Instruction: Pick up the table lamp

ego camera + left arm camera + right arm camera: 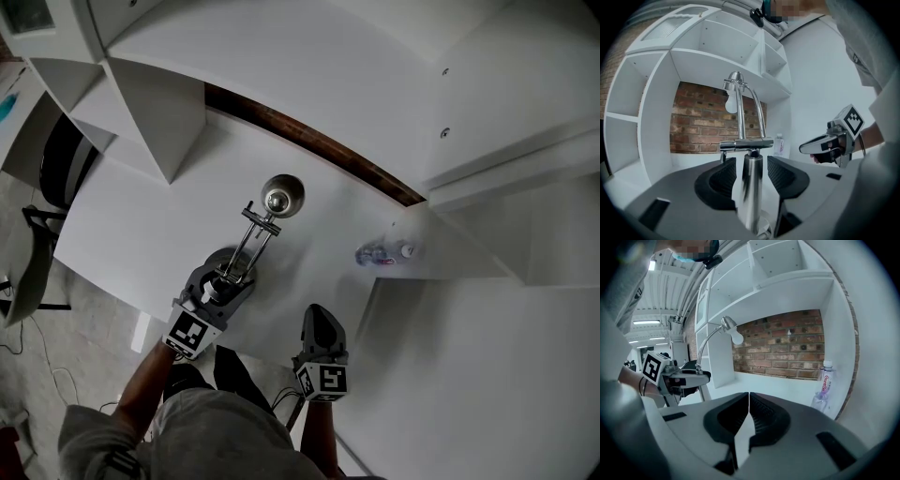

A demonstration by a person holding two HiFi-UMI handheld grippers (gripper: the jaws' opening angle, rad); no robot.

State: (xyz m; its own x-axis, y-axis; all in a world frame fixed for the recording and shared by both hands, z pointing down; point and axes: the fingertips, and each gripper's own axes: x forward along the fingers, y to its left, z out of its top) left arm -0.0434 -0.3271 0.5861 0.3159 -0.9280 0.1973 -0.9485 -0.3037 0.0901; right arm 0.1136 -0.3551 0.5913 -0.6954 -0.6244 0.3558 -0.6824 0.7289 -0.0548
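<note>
Got the left gripper (228, 277) spread wide around the table lamp (251, 242) stem, centre of frame.

Head view: can barely see the dark round base under that gripper, just thin chrome rods and a shiny dome shade; right gripper (322, 323) lower centre, apart from it. Left gripper view: smooth polished tube upright between ribbed black pads (724, 176), touching neither, foot cut off at the bottom edge. Right gripper view: ribbed pads pressed together on nothing, lamp upper left, clear plastic bottle (822, 390) at right.
</note>
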